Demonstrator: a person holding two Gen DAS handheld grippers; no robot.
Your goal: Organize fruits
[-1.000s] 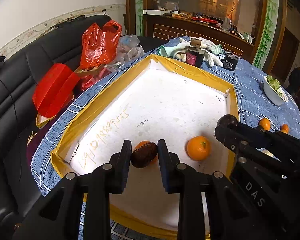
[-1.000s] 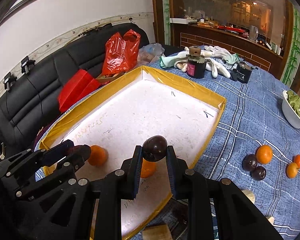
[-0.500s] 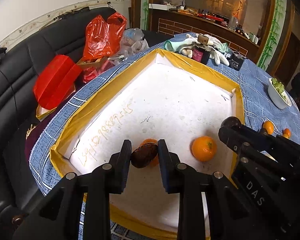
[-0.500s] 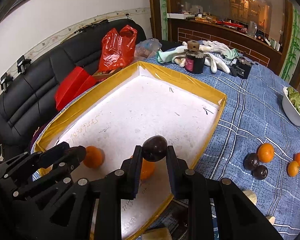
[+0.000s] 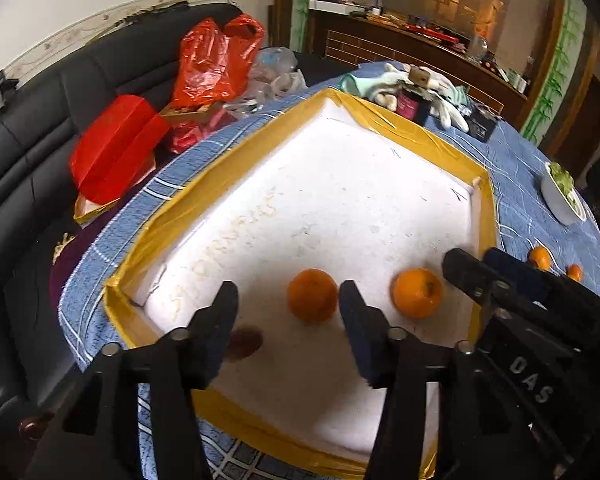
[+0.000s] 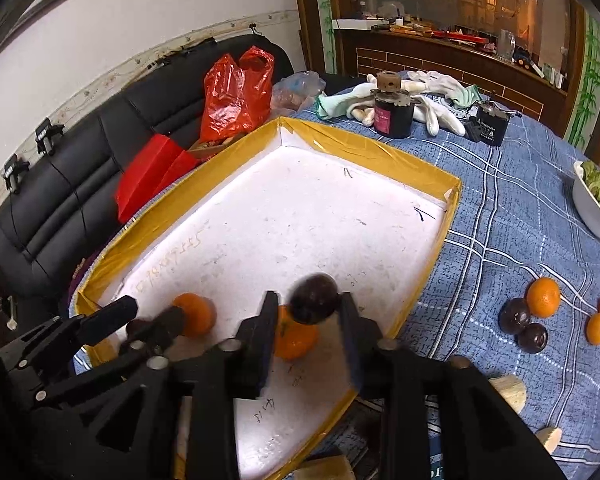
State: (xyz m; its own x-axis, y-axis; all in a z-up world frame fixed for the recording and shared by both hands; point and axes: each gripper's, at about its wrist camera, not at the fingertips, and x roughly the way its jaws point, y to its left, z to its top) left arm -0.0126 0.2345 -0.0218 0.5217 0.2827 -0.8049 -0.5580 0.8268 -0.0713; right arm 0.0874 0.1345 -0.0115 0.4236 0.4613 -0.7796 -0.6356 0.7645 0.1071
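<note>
A dark round fruit (image 6: 314,298) sits between the fingers of the right gripper (image 6: 306,312), just above the white tray (image 6: 300,216). The jaws are opening, and I cannot tell if the pads still press on it. The left gripper (image 5: 286,316) is opening too, with nothing in its grip. A blurry brown fruit (image 5: 244,343) is in the tray beside its left finger. Two oranges (image 5: 313,295) (image 5: 417,293) lie in the tray close by. More oranges (image 6: 543,297) and two dark fruits (image 6: 514,316) wait on the blue checked cloth (image 6: 512,216), near a white bowl (image 6: 594,212).
</note>
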